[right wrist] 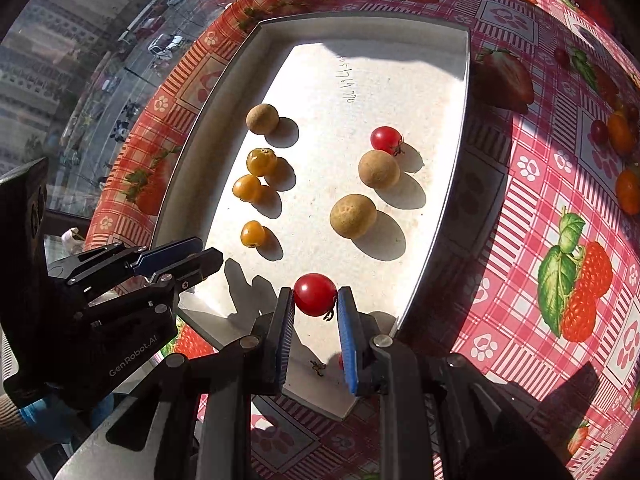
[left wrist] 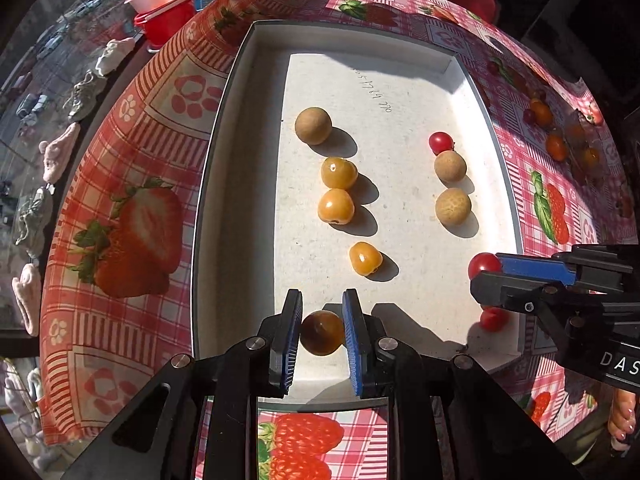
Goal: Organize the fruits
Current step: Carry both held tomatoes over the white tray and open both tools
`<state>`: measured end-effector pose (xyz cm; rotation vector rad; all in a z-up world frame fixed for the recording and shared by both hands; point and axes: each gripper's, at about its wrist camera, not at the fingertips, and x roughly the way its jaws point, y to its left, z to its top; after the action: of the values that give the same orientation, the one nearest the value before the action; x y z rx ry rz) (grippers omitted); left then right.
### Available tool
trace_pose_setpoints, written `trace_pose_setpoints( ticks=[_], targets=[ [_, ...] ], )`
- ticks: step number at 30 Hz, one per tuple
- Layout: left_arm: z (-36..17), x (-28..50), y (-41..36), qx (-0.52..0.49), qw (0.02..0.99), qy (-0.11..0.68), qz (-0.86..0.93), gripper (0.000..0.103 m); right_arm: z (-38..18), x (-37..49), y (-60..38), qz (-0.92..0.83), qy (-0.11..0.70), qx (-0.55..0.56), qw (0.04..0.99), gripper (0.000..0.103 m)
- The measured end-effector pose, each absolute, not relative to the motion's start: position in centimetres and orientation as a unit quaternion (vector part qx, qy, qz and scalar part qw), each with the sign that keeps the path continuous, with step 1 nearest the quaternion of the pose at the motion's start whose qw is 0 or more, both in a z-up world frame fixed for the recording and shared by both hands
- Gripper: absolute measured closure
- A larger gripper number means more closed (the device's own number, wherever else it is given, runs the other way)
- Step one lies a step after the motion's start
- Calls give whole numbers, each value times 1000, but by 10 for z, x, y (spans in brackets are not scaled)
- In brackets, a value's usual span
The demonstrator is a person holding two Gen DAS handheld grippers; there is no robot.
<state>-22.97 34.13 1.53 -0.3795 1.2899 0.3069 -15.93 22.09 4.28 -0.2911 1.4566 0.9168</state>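
Left gripper (left wrist: 321, 334) jaws pinch a yellow berry (left wrist: 321, 333), right gripper (right wrist: 314, 300) jaws pinch a tomato (right wrist: 315, 294); both over the tray (left wrist: 240, 240), likely joining matching rows.

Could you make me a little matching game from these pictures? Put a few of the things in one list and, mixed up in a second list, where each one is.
Things:
1. golden berry
2. red cherry tomato
3. white tray
4. red bucket

Places:
A. past the table's far edge, by the window
B. between the pads of the left gripper
C. on the strawberry tablecloth, holding loose fruits
D. between the pads of the right gripper

Pairs: 1-B, 2-D, 3-C, 4-A
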Motion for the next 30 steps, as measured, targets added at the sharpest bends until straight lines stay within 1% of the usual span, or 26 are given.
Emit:
trace_pose_setpoints(
  ticks=[10,18,19,20,21,22,24,26,30],
  targets=[
    [2,-221,333,-169,764,605,147,81,30,-161,226,397,640,-147,641,79],
    [-4,-211,319,-136,764,613,151,80,18,-165,232,394,642,-163,637,77],
    [-4,-210,317,-134,764,613,148,71,16,-165,232,394,643,-162,636,76],
    [-5,-208,316,-134,764,614,147,45,16,-165,232,396,643,-160,636,74],
    [-4,-208,315,-129,765,611,155,31,16,-165,234,398,644,-157,634,68],
    [-3,-207,313,-115,768,606,170,29,17,-164,235,399,643,-155,635,66],
    [-5,-205,315,-116,762,614,170,29,19,-162,237,399,639,-152,639,52],
    [-5,-203,316,-127,758,617,169,29,23,-159,235,405,642,-134,638,40],
    [6,-194,310,-109,763,615,165,29,41,-151,228,404,627,-109,658,30]
  ],
)
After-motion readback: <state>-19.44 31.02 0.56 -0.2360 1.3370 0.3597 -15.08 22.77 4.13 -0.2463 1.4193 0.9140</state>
